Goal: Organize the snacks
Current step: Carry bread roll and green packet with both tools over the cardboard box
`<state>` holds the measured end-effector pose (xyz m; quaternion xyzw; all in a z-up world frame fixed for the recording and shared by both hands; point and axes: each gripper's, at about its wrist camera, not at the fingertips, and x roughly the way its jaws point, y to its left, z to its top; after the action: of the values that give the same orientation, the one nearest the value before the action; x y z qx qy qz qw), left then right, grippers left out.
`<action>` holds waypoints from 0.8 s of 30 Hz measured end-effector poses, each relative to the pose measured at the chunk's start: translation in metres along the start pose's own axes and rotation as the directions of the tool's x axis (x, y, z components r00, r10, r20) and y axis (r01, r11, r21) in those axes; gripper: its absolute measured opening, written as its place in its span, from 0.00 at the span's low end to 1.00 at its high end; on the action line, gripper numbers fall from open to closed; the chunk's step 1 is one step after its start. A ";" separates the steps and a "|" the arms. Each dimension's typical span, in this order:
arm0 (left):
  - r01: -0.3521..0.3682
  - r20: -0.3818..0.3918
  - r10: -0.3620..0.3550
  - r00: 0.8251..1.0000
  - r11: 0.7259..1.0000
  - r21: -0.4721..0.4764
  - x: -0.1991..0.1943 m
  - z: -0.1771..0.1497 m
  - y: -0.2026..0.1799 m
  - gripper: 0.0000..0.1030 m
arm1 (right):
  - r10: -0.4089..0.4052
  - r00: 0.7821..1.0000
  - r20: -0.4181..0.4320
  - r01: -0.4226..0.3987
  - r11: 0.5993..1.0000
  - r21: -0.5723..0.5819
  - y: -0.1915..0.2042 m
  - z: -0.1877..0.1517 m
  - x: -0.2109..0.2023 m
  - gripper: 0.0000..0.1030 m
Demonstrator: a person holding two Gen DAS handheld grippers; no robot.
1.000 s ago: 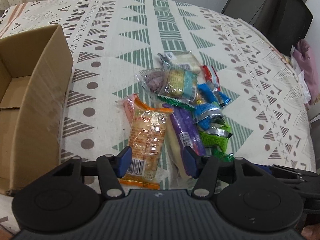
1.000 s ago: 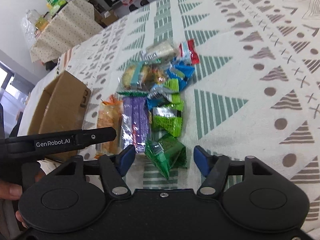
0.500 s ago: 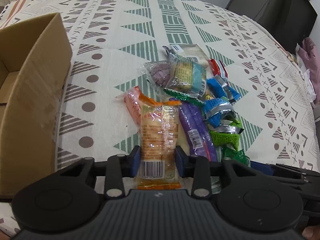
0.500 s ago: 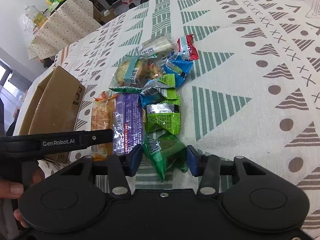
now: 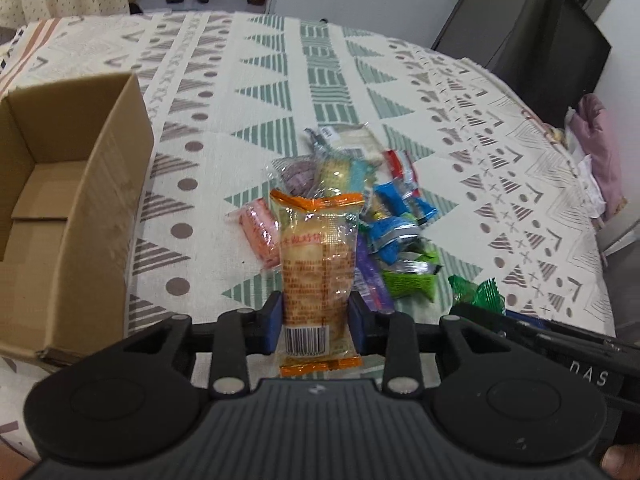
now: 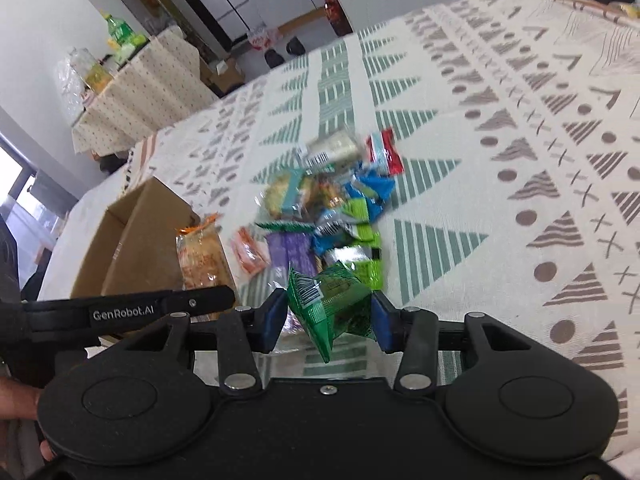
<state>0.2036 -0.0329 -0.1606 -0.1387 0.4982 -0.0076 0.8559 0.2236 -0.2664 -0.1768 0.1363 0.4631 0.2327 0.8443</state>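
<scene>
Cardboard box point(image 5: 76, 216) is sitting open at the left of the patterned desk point(image 5: 320, 80), showing only its bare floor; its near end is running out of frame. Just right of it, the left tool point(image 5: 317, 322) is pinching an orange-trimmed clear snack pack point(image 5: 316, 264), holding it upright and clear of the cloth. Behind it, the snack pile point(image 5: 360, 208) is lying mid-desk, its lower packets partly hidden. Farther right, the right tool point(image 6: 328, 320) is squeezing a green packet point(image 6: 332, 304) whose print is blurring.
</scene>
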 end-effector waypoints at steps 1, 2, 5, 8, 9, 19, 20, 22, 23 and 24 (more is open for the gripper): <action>0.004 0.008 -0.004 1.000 1.000 0.005 -0.004 0.000 -0.001 0.32 | 0.001 1.000 0.010 -0.001 1.000 0.001 0.002 0.001 -0.004 0.43; 0.008 0.014 -0.008 1.000 1.000 0.007 -0.009 0.000 -0.002 0.32 | 0.001 1.000 0.020 -0.001 1.000 0.002 0.004 0.002 -0.007 0.42; 0.022 0.036 -0.022 0.999 1.000 0.004 -0.023 -0.001 -0.002 0.32 | 0.003 0.998 0.056 -0.003 1.000 0.008 0.010 0.004 -0.018 0.42; 0.036 0.059 -0.036 0.998 0.999 -0.001 -0.037 -0.001 -0.002 0.32 | 0.011 0.996 0.087 -0.013 1.000 0.012 0.018 0.006 -0.028 0.42; 0.040 0.067 -0.040 0.997 0.999 -0.002 -0.042 -0.001 -0.001 0.32 | 0.014 0.995 0.096 -0.015 1.000 0.011 0.021 0.006 -0.031 0.42; 0.060 0.145 -0.057 0.988 0.998 -0.013 -0.082 0.001 0.008 0.32 | 0.023 0.987 0.159 -0.019 1.000 -0.023 0.055 0.010 -0.053 0.42; 0.060 0.152 -0.058 0.987 0.998 -0.012 -0.085 0.002 0.010 0.32 | 0.024 0.986 0.163 -0.019 0.999 -0.030 0.059 0.010 -0.054 0.42; 0.063 0.165 -0.060 0.984 0.998 -0.014 -0.091 0.003 0.013 0.32 | 0.028 0.985 0.171 -0.022 0.999 -0.041 0.067 0.010 -0.057 0.42; 0.064 0.172 -0.061 0.983 0.998 -0.017 -0.094 0.003 0.015 0.32 | 0.031 0.984 0.174 -0.023 0.999 -0.046 0.071 0.010 -0.058 0.42; 0.065 0.178 -0.061 0.982 0.998 -0.019 -0.097 0.003 0.017 0.32 | 0.033 0.984 0.176 -0.024 0.998 -0.051 0.075 0.010 -0.059 0.42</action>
<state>0.1557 -0.0009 -0.0811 -0.1652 0.4156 -0.0161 0.8943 0.1848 -0.2334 -0.0958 0.1425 0.3784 0.2428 0.8818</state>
